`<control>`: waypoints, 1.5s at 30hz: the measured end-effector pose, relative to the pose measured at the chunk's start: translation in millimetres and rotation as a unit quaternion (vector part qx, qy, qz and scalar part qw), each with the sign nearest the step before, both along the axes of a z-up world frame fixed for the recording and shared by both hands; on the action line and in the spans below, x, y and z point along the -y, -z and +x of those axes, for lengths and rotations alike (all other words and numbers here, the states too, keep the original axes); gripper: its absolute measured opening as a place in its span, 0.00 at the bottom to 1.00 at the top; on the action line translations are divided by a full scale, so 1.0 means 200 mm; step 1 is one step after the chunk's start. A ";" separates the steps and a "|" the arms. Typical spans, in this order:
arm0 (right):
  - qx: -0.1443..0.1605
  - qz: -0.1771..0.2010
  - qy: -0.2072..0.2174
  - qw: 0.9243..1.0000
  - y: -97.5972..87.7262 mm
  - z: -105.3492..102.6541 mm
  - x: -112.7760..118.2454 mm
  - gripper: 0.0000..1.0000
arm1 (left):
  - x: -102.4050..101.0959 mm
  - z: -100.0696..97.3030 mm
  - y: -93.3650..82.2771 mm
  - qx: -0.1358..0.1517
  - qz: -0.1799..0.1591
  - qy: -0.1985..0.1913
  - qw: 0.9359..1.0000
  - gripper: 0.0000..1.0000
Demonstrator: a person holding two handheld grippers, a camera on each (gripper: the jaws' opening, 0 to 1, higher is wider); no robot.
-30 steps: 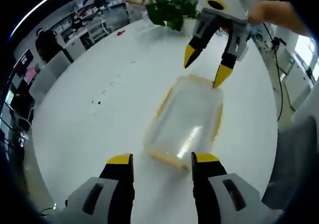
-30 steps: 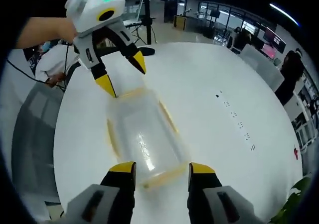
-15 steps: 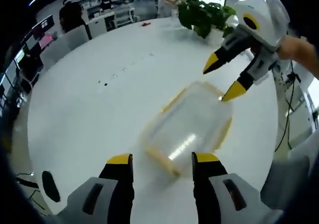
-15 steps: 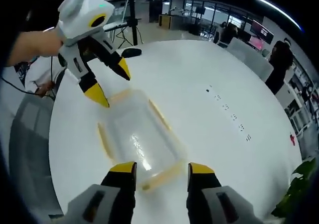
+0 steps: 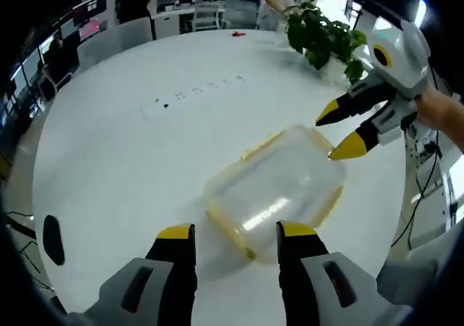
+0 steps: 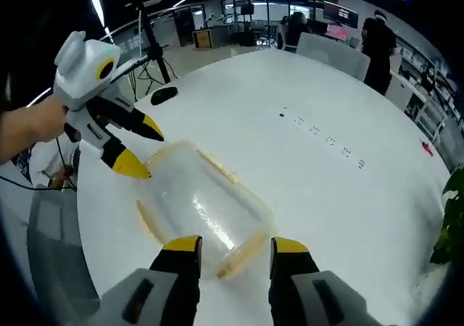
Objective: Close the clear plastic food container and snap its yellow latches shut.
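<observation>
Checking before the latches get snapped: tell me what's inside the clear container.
Through the clear plastic food container the white table shows and no contents are evident. Glare on its lid and the yellow rim blur parts of the interior, so something small or clear could be missed.

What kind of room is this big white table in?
Probably an open-plan office or lab. Around the round white table are desks with monitors and people at them, a potted plant at the table's edge, and a stand on tripod legs on the floor.
</observation>
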State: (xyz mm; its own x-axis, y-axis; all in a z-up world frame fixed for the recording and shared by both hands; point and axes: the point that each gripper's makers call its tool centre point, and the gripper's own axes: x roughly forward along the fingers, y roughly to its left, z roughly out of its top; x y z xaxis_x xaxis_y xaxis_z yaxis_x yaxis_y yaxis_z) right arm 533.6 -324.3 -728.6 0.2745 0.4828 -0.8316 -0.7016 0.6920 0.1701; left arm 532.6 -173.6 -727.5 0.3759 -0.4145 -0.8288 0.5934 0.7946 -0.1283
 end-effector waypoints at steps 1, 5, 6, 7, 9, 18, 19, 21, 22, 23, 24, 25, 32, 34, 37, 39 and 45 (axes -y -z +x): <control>-0.005 0.002 0.004 1.000 0.00 -0.01 0.00 0.35 | 0.00 0.00 0.00 -0.004 -0.004 -0.003 1.000 0.41; -0.016 0.021 0.025 0.999 0.02 -0.02 0.00 0.33 | 0.01 0.00 0.01 -0.012 -0.020 -0.015 1.000 0.40; -0.019 0.020 0.029 0.999 0.02 -0.02 0.00 0.34 | 0.01 0.00 0.02 -0.012 -0.021 -0.016 1.000 0.40; -0.018 0.022 0.034 0.999 0.02 -0.02 0.01 0.34 | 0.02 0.00 0.01 -0.013 -0.026 -0.018 0.999 0.40; -0.025 0.029 0.040 0.998 0.02 -0.02 0.01 0.34 | 0.02 0.00 0.01 -0.014 -0.028 -0.021 0.999 0.40; -0.050 0.049 0.060 0.996 0.03 -0.03 -0.01 0.31 | 0.03 -0.01 0.03 -0.031 -0.052 -0.035 0.998 0.38; -0.053 0.051 0.062 0.995 0.03 -0.03 -0.01 0.31 | 0.03 -0.01 0.03 -0.032 -0.055 -0.037 0.997 0.38; -0.057 0.054 0.065 0.995 0.03 -0.03 -0.01 0.31 | 0.04 -0.01 0.03 -0.036 -0.063 -0.037 0.997 0.36; -0.057 0.055 0.066 0.995 0.03 -0.04 -0.01 0.31 | 0.04 -0.02 0.03 -0.036 -0.066 -0.037 0.996 0.34; -0.059 0.056 0.067 0.994 0.03 -0.04 -0.01 0.31 | 0.04 -0.02 0.03 -0.038 -0.068 -0.039 0.996 0.34; -0.060 0.057 0.069 0.994 0.03 -0.04 -0.01 0.31 | 0.04 -0.02 0.03 -0.039 -0.069 -0.040 0.996 0.34; -0.065 0.060 0.074 0.993 0.03 -0.04 -0.02 0.31 | 0.04 -0.02 0.03 -0.040 -0.071 -0.040 0.996 0.34; -0.072 0.060 0.078 0.993 0.03 -0.04 -0.02 0.30 | 0.04 -0.02 0.04 -0.061 -0.089 -0.055 0.993 0.34; -0.073 0.061 0.079 0.992 0.04 -0.04 -0.02 0.30 | 0.04 -0.02 0.04 -0.067 -0.096 -0.060 0.991 0.34; -0.076 0.061 0.079 0.992 0.04 -0.04 -0.02 0.29 | 0.04 -0.02 0.05 -0.081 -0.111 -0.067 0.988 0.34; -0.076 0.062 0.078 0.992 0.04 -0.04 -0.02 0.29 | 0.05 -0.02 0.06 -0.087 -0.120 -0.072 0.986 0.34; -0.077 0.060 0.072 0.993 0.04 -0.04 -0.02 0.28 | 0.05 -0.02 0.06 -0.084 -0.119 -0.058 0.988 0.33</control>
